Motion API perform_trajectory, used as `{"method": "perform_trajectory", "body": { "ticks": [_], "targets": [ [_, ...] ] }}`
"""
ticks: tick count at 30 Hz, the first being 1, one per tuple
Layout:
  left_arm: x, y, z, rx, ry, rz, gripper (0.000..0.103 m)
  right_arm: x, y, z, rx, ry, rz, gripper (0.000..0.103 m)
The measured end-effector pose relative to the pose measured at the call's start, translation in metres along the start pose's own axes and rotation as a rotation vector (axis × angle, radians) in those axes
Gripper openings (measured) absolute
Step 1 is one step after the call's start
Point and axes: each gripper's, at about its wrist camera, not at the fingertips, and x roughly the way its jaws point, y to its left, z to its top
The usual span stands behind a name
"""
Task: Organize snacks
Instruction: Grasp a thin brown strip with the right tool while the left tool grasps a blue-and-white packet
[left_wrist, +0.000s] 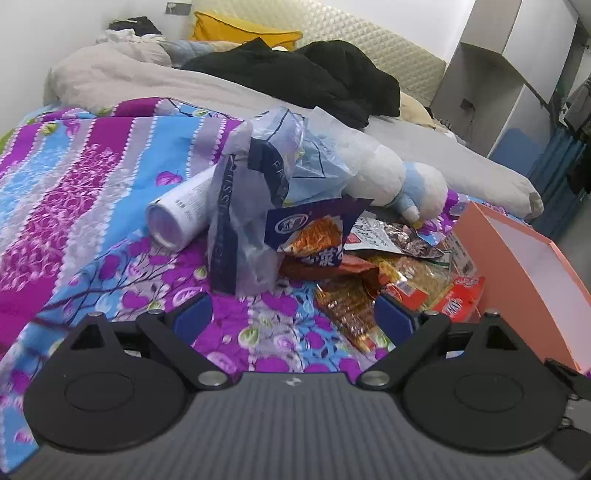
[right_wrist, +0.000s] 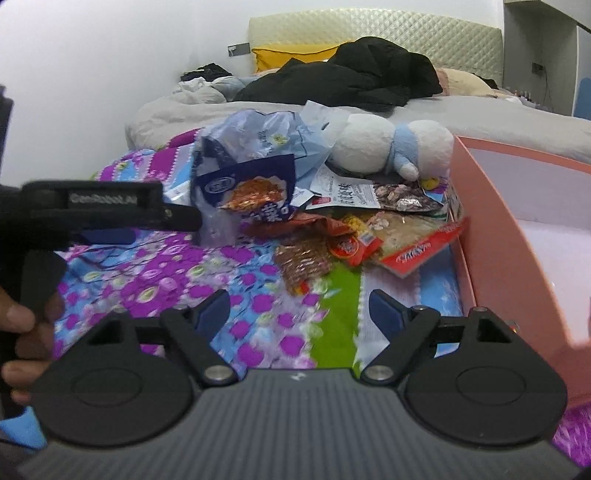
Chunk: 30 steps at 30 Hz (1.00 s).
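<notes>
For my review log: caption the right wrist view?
Open hand-held gripper above the bedspread, facing snack packets beside a pink box.

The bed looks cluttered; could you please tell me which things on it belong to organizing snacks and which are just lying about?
Belong to the job:
- snack packets
- pink box
- plastic bag

Just lying about:
- plush toy
- white tube
- black clothes
- yellow pillow

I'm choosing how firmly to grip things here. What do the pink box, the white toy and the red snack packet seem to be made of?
Pink box: probably cardboard, matte, with thin, stiff, straight walls and a paler inside.
White toy: plush fabric, fuzzy surface, soft rounded shape.
Red snack packet: thin plastic or foil film, glossy and crinkled, printed; the exact film can't be told.
</notes>
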Motion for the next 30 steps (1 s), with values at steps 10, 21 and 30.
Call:
{"method": "perform_trajectory", "body": {
  "ticks": [10, 21, 30],
  "targets": [
    [0.038, -0.003, 0.031, 0.095, -0.04, -0.023, 0.09, 0.072, -0.008, 0.009, -0.073, 0.045, 0.035, 0.083],
    [0.072, -0.01, 0.043, 0.168, -0.015, -0.019, 0.061, 0.095, -0.024, 0.006, 0.098, 0.107, 0.02, 0.083],
    [0.082, -0.009, 0.045, 0.148, -0.004, -0.037, 0.026, 0.117, -0.038, 0.016, 0.276, 0.059, -0.011, 0.068]
  ]
}}
